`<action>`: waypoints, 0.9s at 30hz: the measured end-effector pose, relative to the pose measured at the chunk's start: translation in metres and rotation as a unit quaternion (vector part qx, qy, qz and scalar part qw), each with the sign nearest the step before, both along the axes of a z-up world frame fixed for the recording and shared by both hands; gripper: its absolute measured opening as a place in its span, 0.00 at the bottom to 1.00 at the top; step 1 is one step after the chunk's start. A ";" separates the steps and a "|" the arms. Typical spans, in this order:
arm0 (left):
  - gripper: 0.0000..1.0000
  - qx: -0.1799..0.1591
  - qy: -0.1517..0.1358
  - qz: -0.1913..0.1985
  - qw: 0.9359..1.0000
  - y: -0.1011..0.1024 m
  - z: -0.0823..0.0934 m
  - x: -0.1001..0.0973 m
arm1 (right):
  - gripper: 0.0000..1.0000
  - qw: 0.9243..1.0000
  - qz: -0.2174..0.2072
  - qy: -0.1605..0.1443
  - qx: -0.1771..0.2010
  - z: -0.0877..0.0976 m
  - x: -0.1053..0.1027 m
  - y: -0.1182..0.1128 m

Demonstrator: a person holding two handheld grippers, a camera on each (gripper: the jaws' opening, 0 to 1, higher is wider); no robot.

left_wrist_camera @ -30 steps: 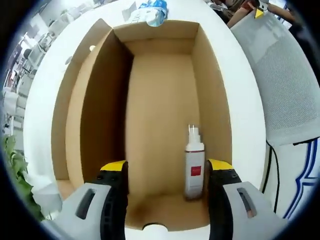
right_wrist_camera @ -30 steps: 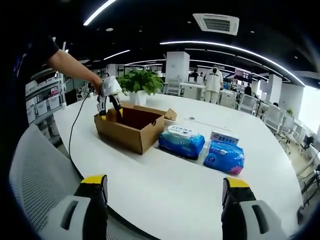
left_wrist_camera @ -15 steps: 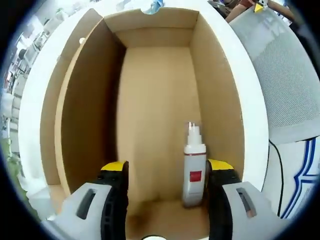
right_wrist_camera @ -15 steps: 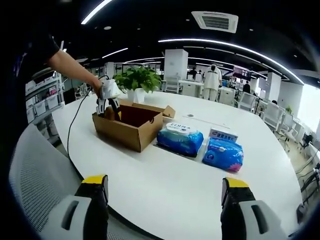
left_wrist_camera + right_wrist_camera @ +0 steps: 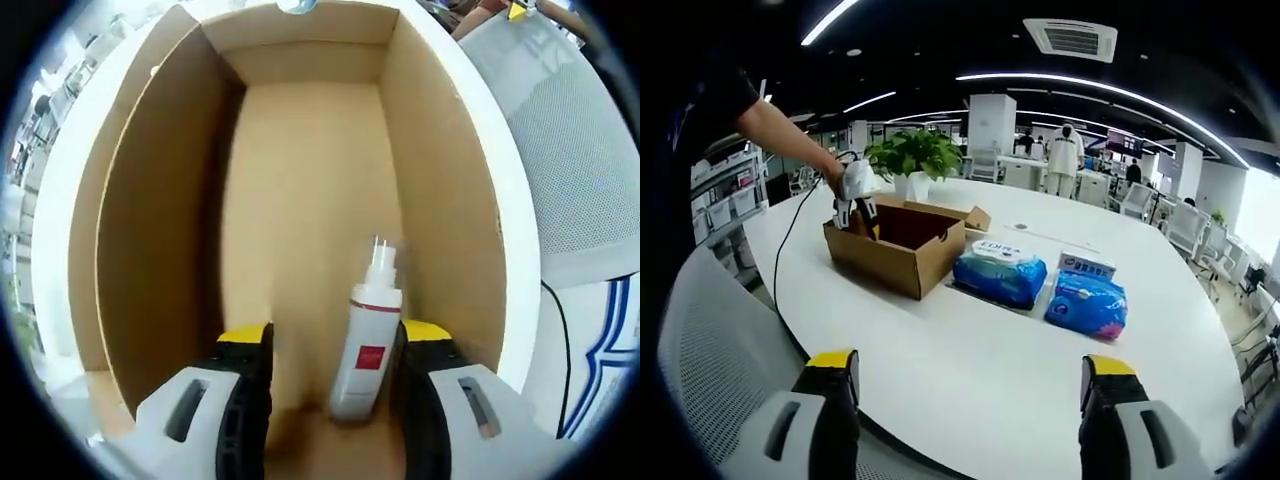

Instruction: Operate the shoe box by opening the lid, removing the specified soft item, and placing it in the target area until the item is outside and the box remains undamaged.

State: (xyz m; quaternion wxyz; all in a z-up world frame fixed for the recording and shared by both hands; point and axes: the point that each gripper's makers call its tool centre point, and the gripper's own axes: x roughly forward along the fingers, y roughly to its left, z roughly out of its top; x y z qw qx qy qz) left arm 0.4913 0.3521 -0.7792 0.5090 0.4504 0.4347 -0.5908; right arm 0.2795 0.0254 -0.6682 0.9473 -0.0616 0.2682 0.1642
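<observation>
1. The left hand-held gripper (image 5: pixel 333 345) reaches into the open cardboard box (image 5: pixel 160 220), jaws spread either side of a white spray bottle (image 5: pixel 364 345) lying on the box floor
2. The right hand-held gripper (image 5: pixel 965 375) hangs released over the white worktop (image 5: pixel 980 350), well apart from the box, with two blue wipe packs (image 5: pixel 1000 270) beside the box

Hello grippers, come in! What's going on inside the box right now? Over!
Left gripper open, inside the open brown cardboard box, jaws either side of the white spray bottle with the red label. Right gripper open, above the white table. Nothing in the way.
</observation>
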 end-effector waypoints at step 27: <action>0.23 -0.003 -0.007 0.000 1.000 0.008 -0.007 -0.005 | 0.87 1.000 0.003 0.001 -0.005 -0.002 0.002 0.003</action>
